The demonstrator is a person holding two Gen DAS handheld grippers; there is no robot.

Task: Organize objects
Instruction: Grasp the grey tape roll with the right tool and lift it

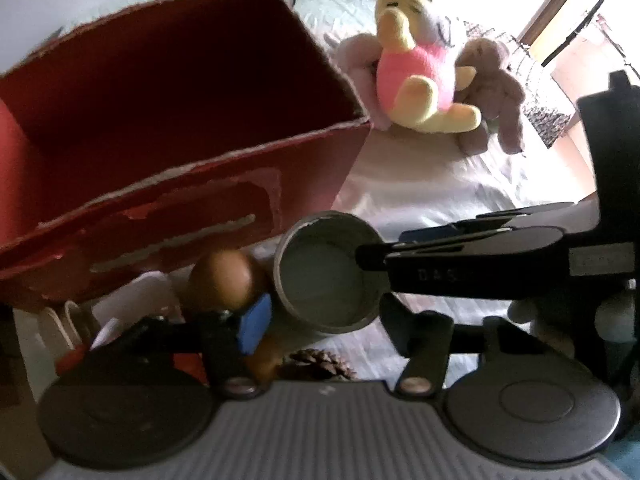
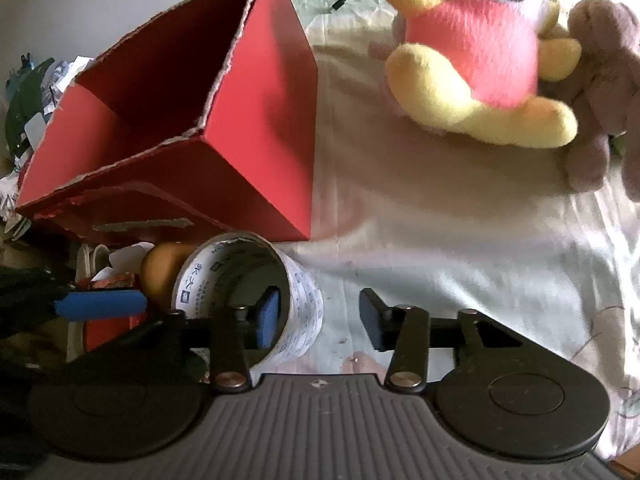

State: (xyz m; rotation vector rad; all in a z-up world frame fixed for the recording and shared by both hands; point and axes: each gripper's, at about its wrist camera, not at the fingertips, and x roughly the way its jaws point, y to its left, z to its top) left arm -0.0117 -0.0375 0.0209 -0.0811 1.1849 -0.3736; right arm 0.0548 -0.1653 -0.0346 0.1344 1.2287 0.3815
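A torn red box (image 2: 192,120) stands open-topped on a white bed sheet (image 2: 440,248), with a yellow plush bear (image 2: 480,64) lying beyond. The right hand-held gripper (image 2: 316,320), jaws wide apart, has one blue pad inside a tipped paper cup (image 2: 260,292). The left hand-held gripper (image 1: 320,312), also spread, flanks the cup beside a brown egg (image 1: 220,276).

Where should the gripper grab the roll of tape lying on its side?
Grab the roll of tape by its thin wall, coming in from its open end. The core is hollow, so one finger fits inside and the other stays outside. The right gripper is already placed that way: its blue pad sits inside the ring, jaws apart.
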